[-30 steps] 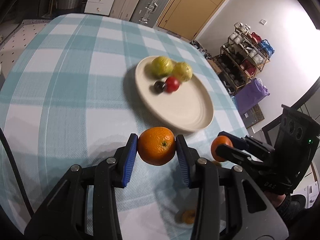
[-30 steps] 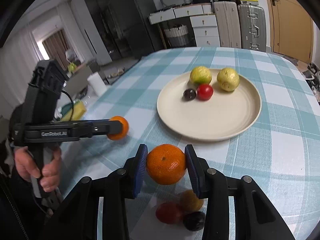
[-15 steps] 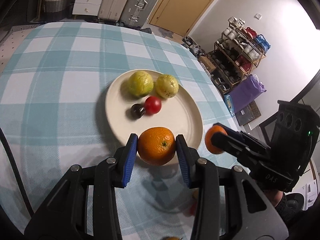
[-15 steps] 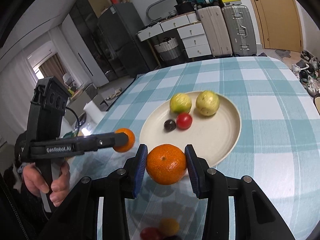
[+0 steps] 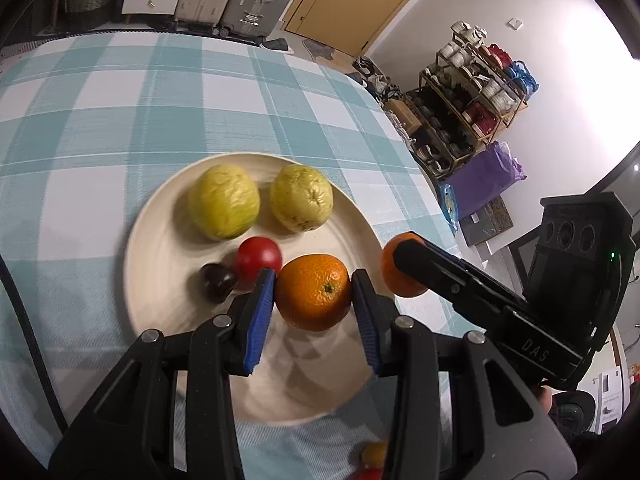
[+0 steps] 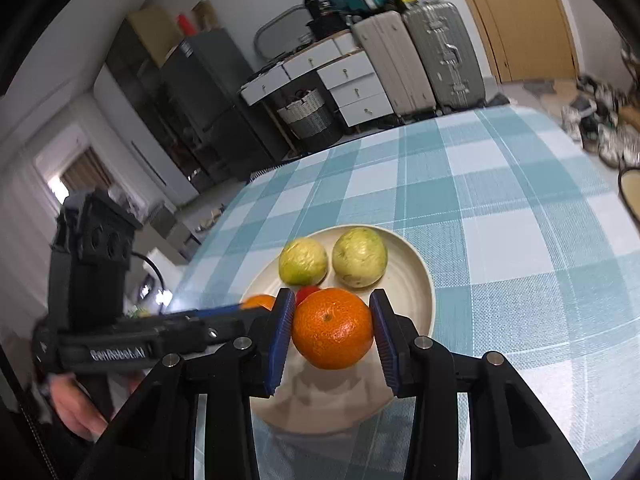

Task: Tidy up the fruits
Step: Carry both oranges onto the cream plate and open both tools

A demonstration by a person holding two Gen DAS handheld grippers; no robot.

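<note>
In the left wrist view my left gripper [image 5: 314,282] is shut on an orange [image 5: 316,304], hanging over the near right part of a cream plate [image 5: 148,240]. On the plate lie two yellow-green guavas [image 5: 224,207] [image 5: 302,198], a red fruit [image 5: 258,257] and a dark fruit [image 5: 217,282]. In the right wrist view my right gripper [image 6: 332,300] is shut on a second orange [image 6: 332,330] above the plate's [image 6: 422,280] near side. Each gripper with its orange also shows from the side in the other's view, side by side.
Small yellow [image 5: 374,453] and red fruits lie on the checked cloth near the front edge. The rim of another dish [image 6: 628,196] shows at the far right. Past the table's right edge stand a shoe rack [image 5: 472,92] and a purple bag [image 5: 484,178].
Both grippers have moved forward with their oranges, from over the bare cloth to over the near part of the plate. The loose small fruits have slipped back toward the bottom edge.
</note>
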